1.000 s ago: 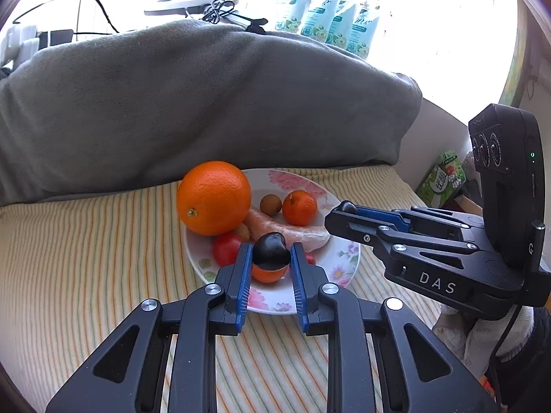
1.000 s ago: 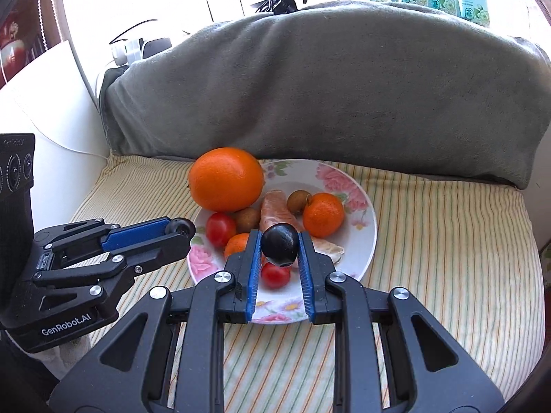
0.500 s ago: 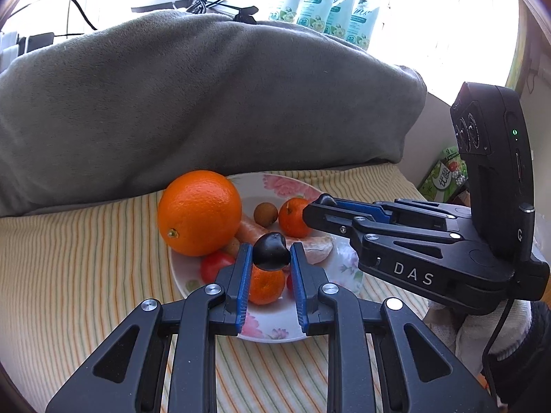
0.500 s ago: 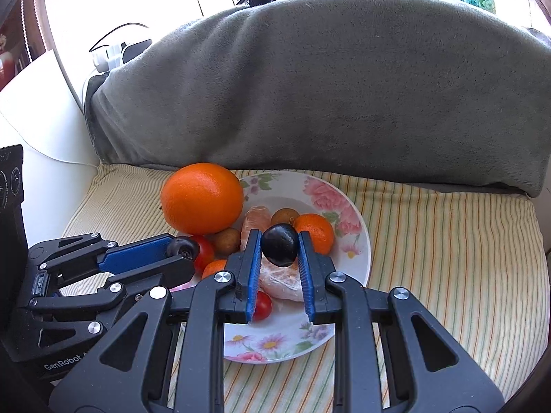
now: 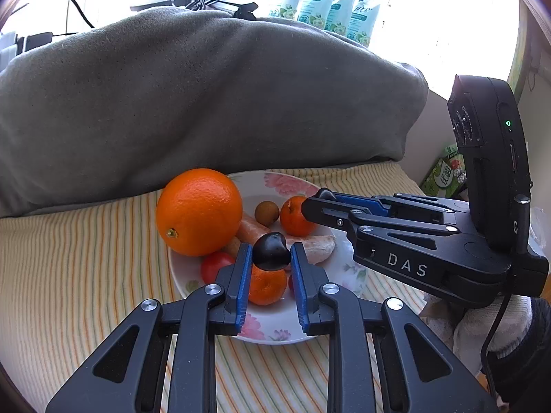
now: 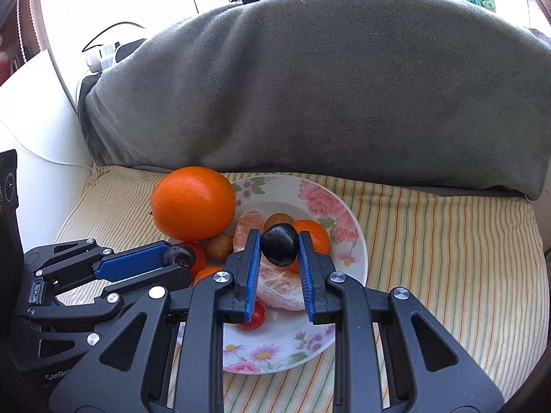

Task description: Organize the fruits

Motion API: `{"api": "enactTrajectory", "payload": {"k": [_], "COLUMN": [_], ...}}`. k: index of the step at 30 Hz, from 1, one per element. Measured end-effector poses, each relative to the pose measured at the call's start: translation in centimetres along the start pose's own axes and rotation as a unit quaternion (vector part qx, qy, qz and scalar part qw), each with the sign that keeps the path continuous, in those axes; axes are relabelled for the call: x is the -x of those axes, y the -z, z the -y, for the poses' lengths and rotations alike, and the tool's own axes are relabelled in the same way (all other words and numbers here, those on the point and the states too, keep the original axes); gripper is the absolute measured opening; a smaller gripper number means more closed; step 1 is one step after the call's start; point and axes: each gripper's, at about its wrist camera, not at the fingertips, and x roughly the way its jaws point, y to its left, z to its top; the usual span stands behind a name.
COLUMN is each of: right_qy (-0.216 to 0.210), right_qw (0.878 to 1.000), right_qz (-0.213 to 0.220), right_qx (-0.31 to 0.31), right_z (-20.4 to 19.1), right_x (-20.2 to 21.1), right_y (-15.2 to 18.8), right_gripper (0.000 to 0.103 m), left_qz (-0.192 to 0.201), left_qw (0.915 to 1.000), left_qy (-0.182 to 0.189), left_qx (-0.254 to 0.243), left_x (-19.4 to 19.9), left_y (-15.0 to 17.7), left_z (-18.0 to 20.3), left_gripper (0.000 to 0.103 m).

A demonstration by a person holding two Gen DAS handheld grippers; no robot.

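grey blanket (image 6: 344, 86) behind floral plate (image 6: 347, 213), big orange (image 6: 193, 203) on rim

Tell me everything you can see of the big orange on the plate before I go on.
The big orange is round, bright orange, with dimpled glossy peel and a small stem scar low on its front in the left wrist view. It looks whole and unpeeled. It sits at the left rim of the floral plate, overhanging the striped cloth, close to the grey blanket behind. A small brown fruit and a cherry tomato lie against its base. Neither gripper touches it.
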Motion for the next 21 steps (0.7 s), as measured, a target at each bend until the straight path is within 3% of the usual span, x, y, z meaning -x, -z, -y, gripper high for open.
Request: {"api": "enactTrajectory", "payload": {"k": [3,5,16,19,21], "right_qy": [0.001,0.003,0.01,0.01,0.011], "right_qw": [1.0,1.0,1.0,1.0,0.999], "right_qz": [0.002,0.008,0.021,0.028,0.034], "right_qx": [-0.001,-0.001,-0.011,-0.011,-0.009], "right_z": [0.1,0.2,0.3,0.1,-0.1], "right_x": [0.1,0.4,2.5,3.4,4.2], "right_y": [0.1,0.1,0.9,1.3,1.7], "right_gripper": [0.033,0.05,0.051,0.054,0.062], "left_qz": [0.001,0.003,0.017,0.023,0.027], "left_qw": [1.0,1.0,0.9998,0.9996,0.9995], "left_qy": [-0.001,-0.003,-0.003,-0.007,-0.007], "left_qx": [-0.002,-0.002,0.008,0.012,0.016], "left_x": [0.1,0.3,2.5,3.2,3.9], "left_y": [0.0,0.0,1.0,1.3,1.6], "left_z": [0.1,0.1,-0.2,-0.2,-0.3], "left_gripper": [0.026,0.029,0.03,0.046,0.046]}}
